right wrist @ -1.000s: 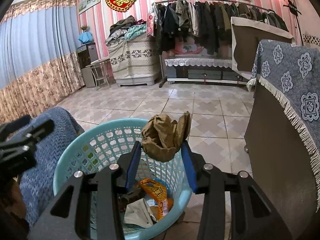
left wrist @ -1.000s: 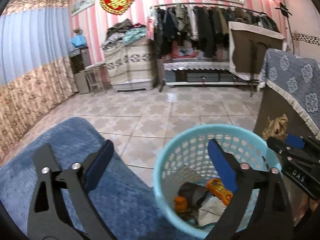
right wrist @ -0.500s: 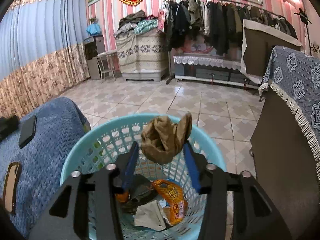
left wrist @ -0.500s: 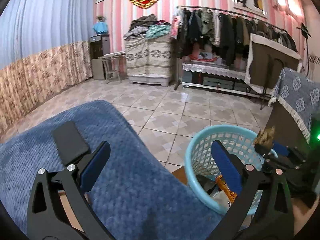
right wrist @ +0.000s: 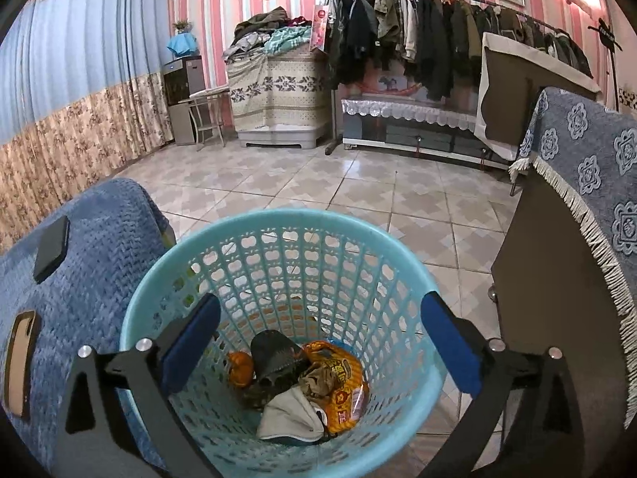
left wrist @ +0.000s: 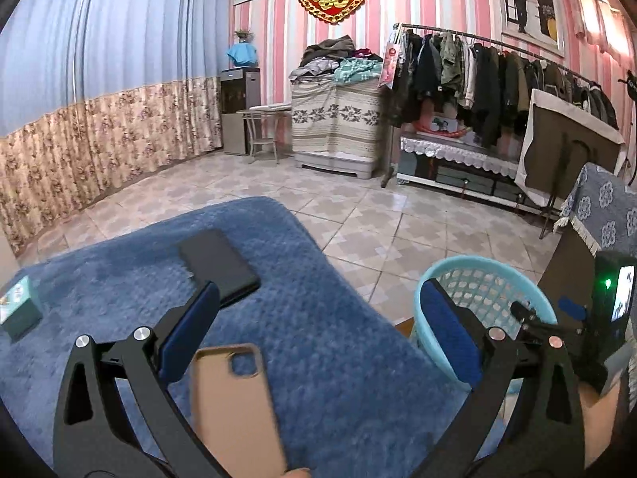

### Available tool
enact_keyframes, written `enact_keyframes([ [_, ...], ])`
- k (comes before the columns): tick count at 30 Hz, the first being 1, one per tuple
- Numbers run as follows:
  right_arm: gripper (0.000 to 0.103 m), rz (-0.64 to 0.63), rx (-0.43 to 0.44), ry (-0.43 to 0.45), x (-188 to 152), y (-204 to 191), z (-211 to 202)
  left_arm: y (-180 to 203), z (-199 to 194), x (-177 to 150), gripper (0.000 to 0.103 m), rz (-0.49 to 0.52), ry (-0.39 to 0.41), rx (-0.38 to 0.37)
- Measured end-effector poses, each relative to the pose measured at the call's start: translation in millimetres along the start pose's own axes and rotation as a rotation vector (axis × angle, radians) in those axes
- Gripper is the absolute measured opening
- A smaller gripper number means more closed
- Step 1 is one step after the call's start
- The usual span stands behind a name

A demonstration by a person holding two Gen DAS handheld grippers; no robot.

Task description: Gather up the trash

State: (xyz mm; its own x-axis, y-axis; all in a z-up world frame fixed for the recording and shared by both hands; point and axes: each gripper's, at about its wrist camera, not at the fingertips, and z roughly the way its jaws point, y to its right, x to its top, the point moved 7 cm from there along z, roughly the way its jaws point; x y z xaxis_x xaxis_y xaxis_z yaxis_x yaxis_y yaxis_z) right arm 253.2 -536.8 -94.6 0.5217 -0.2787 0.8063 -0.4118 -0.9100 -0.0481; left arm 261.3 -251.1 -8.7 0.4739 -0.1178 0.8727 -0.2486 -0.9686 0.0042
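Note:
The light blue plastic basket (right wrist: 278,239) stands on the floor below my right gripper (right wrist: 318,334), which is open and empty above its mouth. Inside lie the brown crumpled wad (right wrist: 318,378), an orange wrapper (right wrist: 342,374), a dark piece (right wrist: 274,354), a small orange thing (right wrist: 241,368) and white paper (right wrist: 290,414). My left gripper (left wrist: 316,328) is open and empty over the blue blanket (left wrist: 318,350). The basket (left wrist: 477,279) shows at its right, with the right gripper behind it.
On the blanket lie a black phone (left wrist: 217,267), a tan phone case (left wrist: 235,406) and a small teal box (left wrist: 18,310). A cabinet with a blue patterned cloth (right wrist: 589,167) stands right of the basket. Tiled floor (right wrist: 318,183) stretches to a clothes rack.
My right gripper opened and the brown wad fell into the basket. My left gripper swung left from over the basket to over the blanket.

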Motion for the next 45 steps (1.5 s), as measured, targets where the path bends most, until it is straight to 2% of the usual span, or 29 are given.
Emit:
enact_keyframes([
  [5,0.098,0.025,0.103,-0.008,-3,-13,-36,-27,-46,-11,0.098,0.016,0.016,0.068],
  [8,0.098,0.044,0.125,0.038,2,-23,-66,-41,-70,-18,0.098,0.015,0.021,0.089],
  [12,0.099,-0.005,0.156,0.072,3,-51,-100,-58,-100,-30,0.098,0.019,0.027,0.109],
  [18,0.099,-0.067,0.206,0.089,-23,-87,-142,-89,-132,-65,0.098,-0.038,0.014,0.139],
  [22,0.099,-0.074,0.234,0.103,-49,-101,-166,-107,-146,-89,0.098,-0.076,0.003,0.151],
  [28,0.099,-0.113,0.281,0.126,-71,-126,-192,-124,-161,-109,0.098,-0.087,0.012,0.199],
  [33,0.099,-0.114,0.31,0.163,-74,-142,-212,-137,-178,-111,0.098,-0.111,0.055,0.217],
  [45,0.099,-0.19,0.334,0.222,-79,-168,-246,-147,-194,-107,0.098,-0.135,0.109,0.201],
])
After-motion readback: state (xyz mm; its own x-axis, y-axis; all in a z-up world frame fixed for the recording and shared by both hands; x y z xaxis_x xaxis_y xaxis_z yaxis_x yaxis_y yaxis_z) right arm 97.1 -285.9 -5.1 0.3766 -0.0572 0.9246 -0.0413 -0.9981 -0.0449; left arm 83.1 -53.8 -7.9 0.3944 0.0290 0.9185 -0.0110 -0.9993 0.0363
